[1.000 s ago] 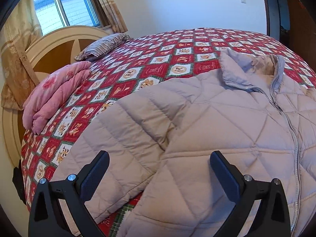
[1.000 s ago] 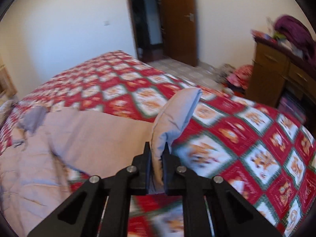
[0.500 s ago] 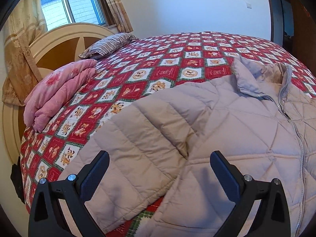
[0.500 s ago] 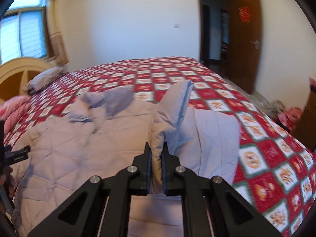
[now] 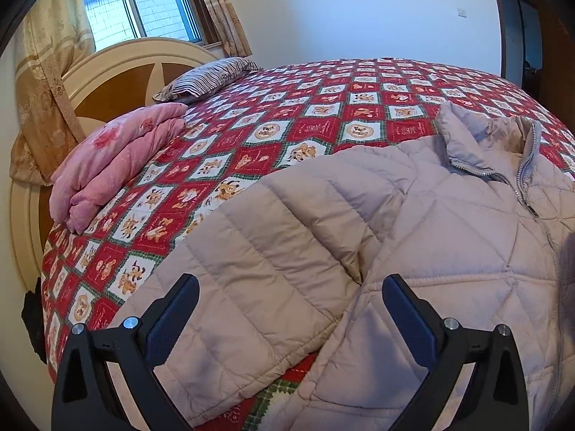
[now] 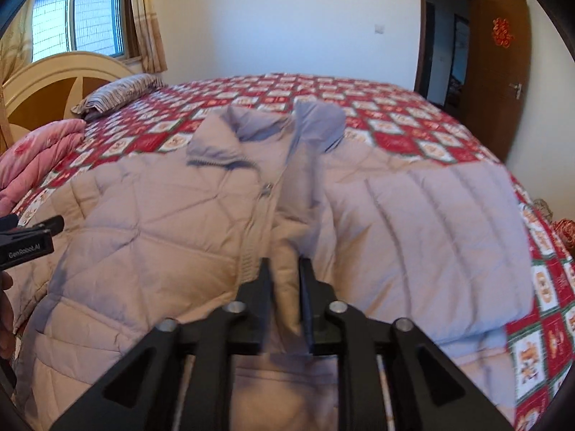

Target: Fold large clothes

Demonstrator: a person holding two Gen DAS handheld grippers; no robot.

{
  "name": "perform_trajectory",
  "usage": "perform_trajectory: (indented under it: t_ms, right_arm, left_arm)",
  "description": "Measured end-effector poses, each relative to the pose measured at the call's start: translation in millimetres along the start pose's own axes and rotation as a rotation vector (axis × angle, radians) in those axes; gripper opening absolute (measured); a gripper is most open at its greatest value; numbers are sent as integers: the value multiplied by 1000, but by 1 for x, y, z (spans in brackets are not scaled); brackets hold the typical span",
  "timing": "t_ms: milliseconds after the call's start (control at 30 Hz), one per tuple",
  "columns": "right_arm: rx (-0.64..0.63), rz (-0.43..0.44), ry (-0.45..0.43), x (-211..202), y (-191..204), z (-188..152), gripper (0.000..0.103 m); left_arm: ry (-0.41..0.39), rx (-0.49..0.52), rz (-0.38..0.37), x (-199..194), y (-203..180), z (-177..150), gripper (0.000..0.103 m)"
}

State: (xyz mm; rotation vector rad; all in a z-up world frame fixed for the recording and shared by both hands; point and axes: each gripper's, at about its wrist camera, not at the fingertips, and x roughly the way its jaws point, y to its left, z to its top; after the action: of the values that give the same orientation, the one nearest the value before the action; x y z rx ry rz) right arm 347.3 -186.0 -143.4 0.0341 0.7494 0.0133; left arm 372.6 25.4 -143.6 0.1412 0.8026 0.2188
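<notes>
Right wrist view alone shows your right gripper (image 6: 285, 287), jaws opening around sleeve (image 6: 287, 222); left gripper (image 5: 287, 318) gapes empty. One jacket (image 5: 449, 233), one pillow (image 5: 208, 77), bed's (image 5: 323, 107) head end.

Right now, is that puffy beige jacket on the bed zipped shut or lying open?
Mostly zipped shut. The jacket lies front-up on the bed, its zipper closed up the chest; only the collar at the top falls open.

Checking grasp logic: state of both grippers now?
Left gripper: open, holding nothing, above the jacket.
Right gripper: jaws opening, a fold of jacket sleeve between them; whether the pads press it cannot be told.
</notes>
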Motion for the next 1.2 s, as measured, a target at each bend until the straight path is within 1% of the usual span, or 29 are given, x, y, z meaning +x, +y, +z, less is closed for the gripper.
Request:
perform_trajectory:
  t_ms: [33, 67, 100, 167, 233, 267, 367, 400, 433, 467, 500, 600, 700, 733, 800, 833, 867, 900, 933, 967, 1067, 1200]
  right_arm:
    - [5, 22, 1, -3, 1, -1, 53]
    - [9, 38, -13, -9, 1, -3, 58]
    - [1, 39, -34, -18, 1, -6, 61]
    - [-22, 51, -38, -32, 2, -11, 62]
    - [-30, 68, -40, -46, -3, -18, 68]
    - [-33, 59, -48, -49, -5, -19, 69]
    - [-39, -21, -72, -64, -25, -29, 70]
    - [-28, -60, -75, -70, -37, -33, 70]
    - [-14, -88, -77, -73, -46, -37, 72]
    - [0, -103, -79, -74, -53, -37, 73]
    - [24, -120, -82, -77, -64, -40, 76]
    - [71, -155, -77, -82, -87, -47, 77]
    - [83, -161, -76, -86, -98, -54, 77]
    - [82, -163, -76, -87, -100, -56, 78]
    - [77, -173, -81, -90, -105, -59, 82]
    - [76, -184, -86, -92, -108, -62, 83]
    - [77, -188, -90, -94, -113, -65, 83]
    - [79, -191, -92, -94, -115, -67, 84]
    - [85, -193, -91, -95, -118, -69, 84]
    - [94, -195, -88, -94, -122, -72, 84]
    - [117, -195, -83, -94, -130, -77, 84]
    - [146, -203, -84, -92, -139, -84, 84]
  left_arm:
    - [1, -5, -2, -2, 0, 0, 102]
    - [2, -10, -5, -4, -1, -1, 102]
    - [3, -13, -10, -6, -3, -1, 102]
    - [5, -13, -27, -13, -10, -1, 102]
    - [2, -10, -51, -20, -22, -1, 102]
    - [-1, -7, -65, -25, -30, 0, 102]
    - [-9, 28, -117, -40, -61, 1, 102]
    - [-12, 43, -132, -45, -73, 1, 102]
    - [-14, 57, -148, -50, -84, 1, 102]
    - [-15, 71, -180, -56, -99, 1, 102]
    - [-13, 82, -198, -60, -110, 1, 102]
    - [-1, 122, -261, -72, -149, 0, 102]
    - [24, 149, -338, -75, -181, -4, 102]
    - [31, 158, -368, -75, -192, -6, 100]
    - [68, 192, -406, -71, -214, -11, 76]
    - [94, 209, -427, -68, -223, -14, 52]
    - [135, 221, -463, -62, -233, -16, 34]
    - [152, 225, -471, -60, -238, -18, 29]
    - [153, 227, -467, -58, -242, -19, 19]
    - [134, 230, -449, -59, -242, -19, 10]
    - [91, 229, -417, -64, -230, -15, 6]
    - [-11, 247, -308, -67, -197, -7, 5]
